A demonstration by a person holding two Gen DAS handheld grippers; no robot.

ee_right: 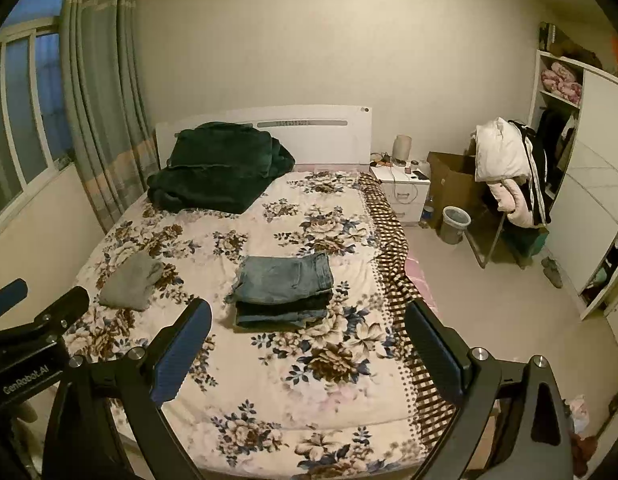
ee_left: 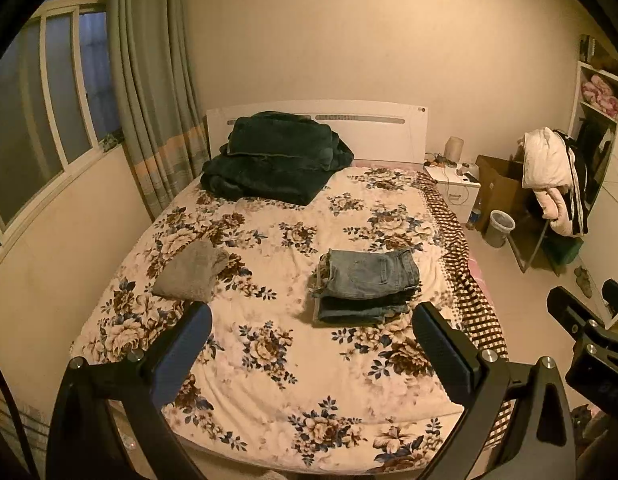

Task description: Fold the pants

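Observation:
Folded blue jeans (ee_left: 367,284) lie as a neat stack on the floral bedspread (ee_left: 269,360), right of the bed's middle; they also show in the right wrist view (ee_right: 283,290). A folded grey garment (ee_left: 191,272) lies to their left, seen also in the right wrist view (ee_right: 129,280). My left gripper (ee_left: 311,320) is open and empty, held above the foot of the bed, short of the jeans. My right gripper (ee_right: 309,316) is open and empty, likewise back from the jeans. Each gripper shows at the edge of the other's view.
A dark green blanket (ee_left: 273,156) is piled at the headboard. Right of the bed stand a white nightstand (ee_left: 453,188), a cardboard box (ee_left: 501,188), a bin (ee_left: 499,228), a rack with clothes (ee_left: 553,176) and a wardrobe (ee_right: 589,200). A window and curtain (ee_left: 149,100) are on the left.

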